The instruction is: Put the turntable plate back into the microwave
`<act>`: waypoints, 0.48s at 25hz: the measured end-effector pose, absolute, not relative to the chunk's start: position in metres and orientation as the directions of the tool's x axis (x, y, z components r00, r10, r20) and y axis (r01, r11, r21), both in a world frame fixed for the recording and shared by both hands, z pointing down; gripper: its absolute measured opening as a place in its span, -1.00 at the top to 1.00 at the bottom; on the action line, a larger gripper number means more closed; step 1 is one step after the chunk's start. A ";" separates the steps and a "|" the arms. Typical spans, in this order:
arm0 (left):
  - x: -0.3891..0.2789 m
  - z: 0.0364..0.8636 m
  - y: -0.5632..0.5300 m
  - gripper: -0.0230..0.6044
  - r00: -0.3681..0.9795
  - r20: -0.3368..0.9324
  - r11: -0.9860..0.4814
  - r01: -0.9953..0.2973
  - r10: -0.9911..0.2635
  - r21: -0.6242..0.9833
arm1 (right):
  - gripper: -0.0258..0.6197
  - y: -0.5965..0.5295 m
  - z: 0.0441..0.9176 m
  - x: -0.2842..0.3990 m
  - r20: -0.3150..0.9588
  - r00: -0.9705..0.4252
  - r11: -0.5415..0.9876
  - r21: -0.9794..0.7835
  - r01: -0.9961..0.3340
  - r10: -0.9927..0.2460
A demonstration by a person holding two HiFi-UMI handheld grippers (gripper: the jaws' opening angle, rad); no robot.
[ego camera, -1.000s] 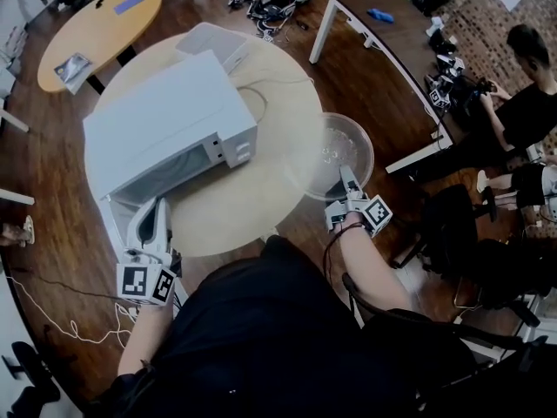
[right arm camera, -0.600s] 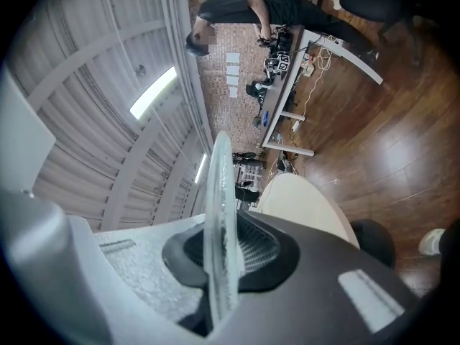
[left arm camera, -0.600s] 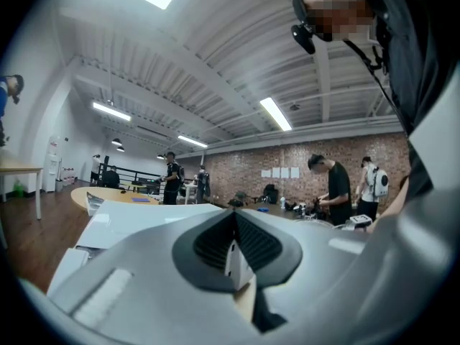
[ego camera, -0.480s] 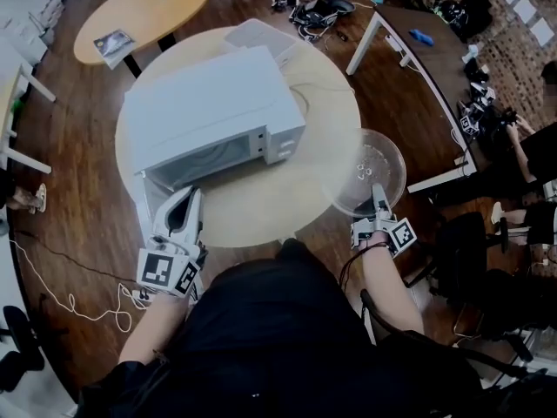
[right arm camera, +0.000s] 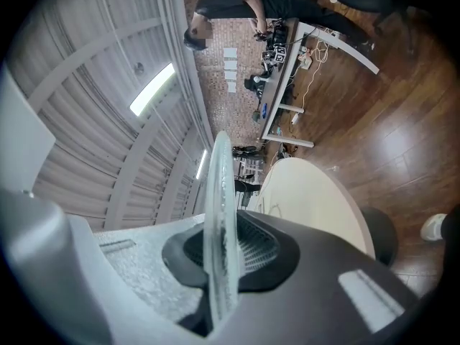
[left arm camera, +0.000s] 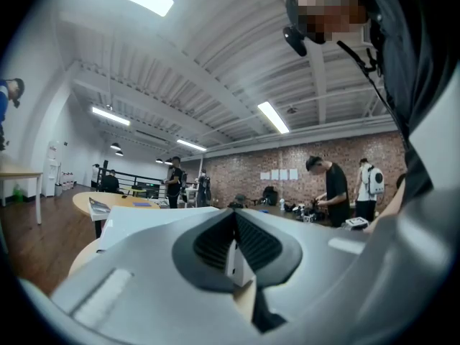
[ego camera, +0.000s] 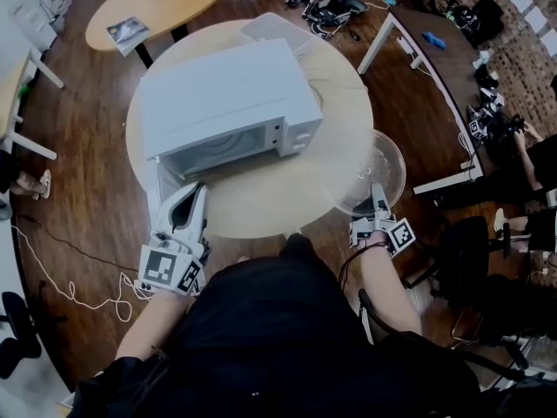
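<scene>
The left gripper (ego camera: 197, 192) sits low beside the swung-out door (ego camera: 159, 190), jaws clenched with nothing I can make out between them, seemingly there to keep the door from closing. The microwave (ego camera: 231, 94) stands on the round tabletop (ego camera: 261, 203), its mouth open toward the person, ready to receive. The glass turntable plate (ego camera: 370, 168) hangs at the tabletop's right edge, its near rim pinched in the right gripper (ego camera: 377, 194), roughly flat so it can slide in
</scene>
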State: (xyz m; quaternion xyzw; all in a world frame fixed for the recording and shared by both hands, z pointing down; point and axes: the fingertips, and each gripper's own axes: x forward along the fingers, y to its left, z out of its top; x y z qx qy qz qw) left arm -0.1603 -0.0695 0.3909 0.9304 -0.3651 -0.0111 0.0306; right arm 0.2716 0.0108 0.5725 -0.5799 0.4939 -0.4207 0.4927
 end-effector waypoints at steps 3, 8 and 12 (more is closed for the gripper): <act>-0.163 0.389 -0.069 0.91 0.738 0.002 -0.736 -0.674 -0.675 0.064 | 0.84 0.009 0.573 0.263 0.007 0.147 -0.030 -0.987 -0.156 -0.989; -0.169 0.381 -0.066 0.91 0.747 -0.024 -0.747 -0.663 -0.664 0.051 | 0.84 0.010 0.571 0.251 0.006 0.133 -0.027 -0.987 -0.156 -0.991; -0.169 0.379 -0.062 0.91 0.759 -0.037 -0.760 -0.649 -0.650 0.037 | 0.84 0.012 0.573 0.236 0.006 0.121 -0.023 -0.990 -0.139 -0.993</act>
